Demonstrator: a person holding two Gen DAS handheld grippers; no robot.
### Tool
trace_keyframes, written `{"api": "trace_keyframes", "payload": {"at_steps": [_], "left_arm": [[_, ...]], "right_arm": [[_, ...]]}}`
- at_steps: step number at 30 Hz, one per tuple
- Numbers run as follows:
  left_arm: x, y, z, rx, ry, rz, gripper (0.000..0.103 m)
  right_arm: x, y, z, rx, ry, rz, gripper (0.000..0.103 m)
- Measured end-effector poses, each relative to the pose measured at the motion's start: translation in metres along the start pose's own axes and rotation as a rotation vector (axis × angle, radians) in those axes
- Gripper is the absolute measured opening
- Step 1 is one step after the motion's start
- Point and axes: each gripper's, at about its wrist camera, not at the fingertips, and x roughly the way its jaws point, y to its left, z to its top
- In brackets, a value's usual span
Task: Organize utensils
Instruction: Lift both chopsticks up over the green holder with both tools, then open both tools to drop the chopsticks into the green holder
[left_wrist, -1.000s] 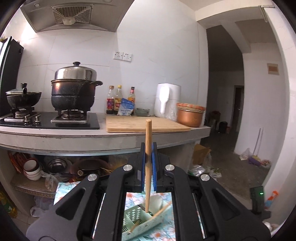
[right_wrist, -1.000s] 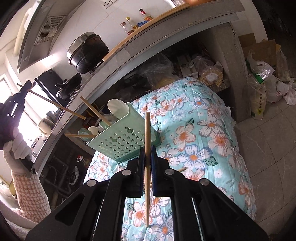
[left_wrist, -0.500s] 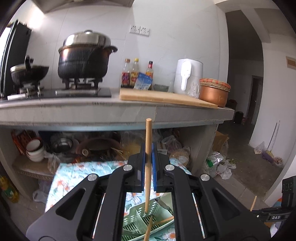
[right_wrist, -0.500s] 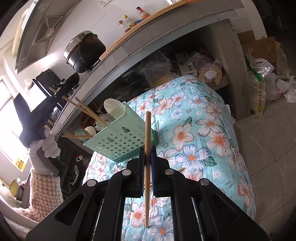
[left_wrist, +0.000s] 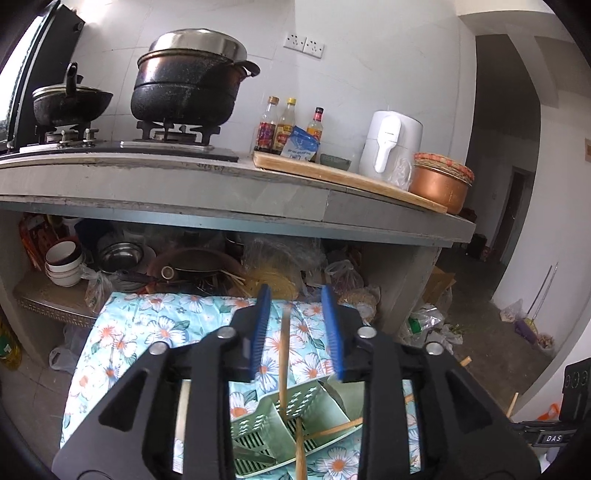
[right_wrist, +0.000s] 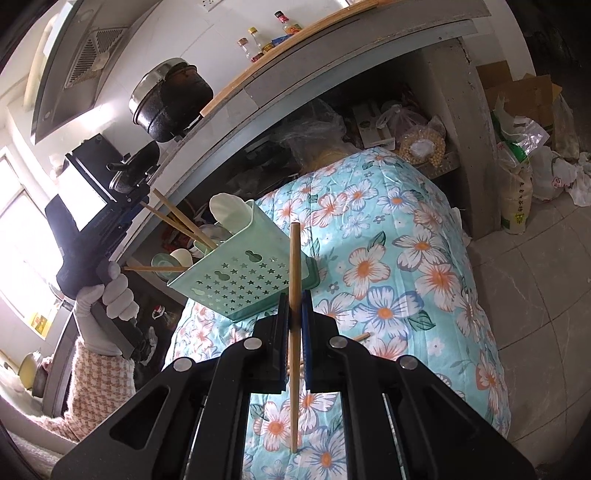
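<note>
Two slim, pale wooden chopsticks matter here. One (left_wrist: 283, 360) stands between the spread blue-padded jaws of the left gripper (left_wrist: 300, 334), touching neither pad, blurred along its upper length, its lower end down in a compartment of the mint-green perforated plastic utensil basket (left_wrist: 258, 417) just below the tongs. More chopsticks lie slanted in that basket, one (left_wrist: 300, 448) poking up toward the camera.

The other chopstick (right_wrist: 294, 325) is pinched upright between the nearly closed jaws of the right gripper (right_wrist: 294, 317), round-tipped, with its length sticking out above and below the pads. Just beyond and left of these tongs, the same green basket (right_wrist: 240, 280), punched with star and gourd holes, sits on the turquoise flowered quilt (right_wrist: 399, 266); a pale spoon (right_wrist: 231, 210) and several chopsticks (right_wrist: 177, 219) lean out of its top. Further left, the white-gloved left hand (right_wrist: 110, 291) grips the handle of its black tool above the basket.
</note>
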Motion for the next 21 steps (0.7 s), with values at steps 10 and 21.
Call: {"api": "trace_keyframes", "payload": {"at_steps": [10,21], "left_arm": [[-0.049,0.007,-0.002,-0.033,-0.058,0.005,0.056],[-0.117,0.047,-0.047,-0.092,-0.033,0.100,0.062]], "right_arm": [[-0.010,0.036,0.020,-0.131,-0.044,0.019,0.006],[-0.033,0.118,0.080,-0.370,-0.171,0.142,0.006]]}}
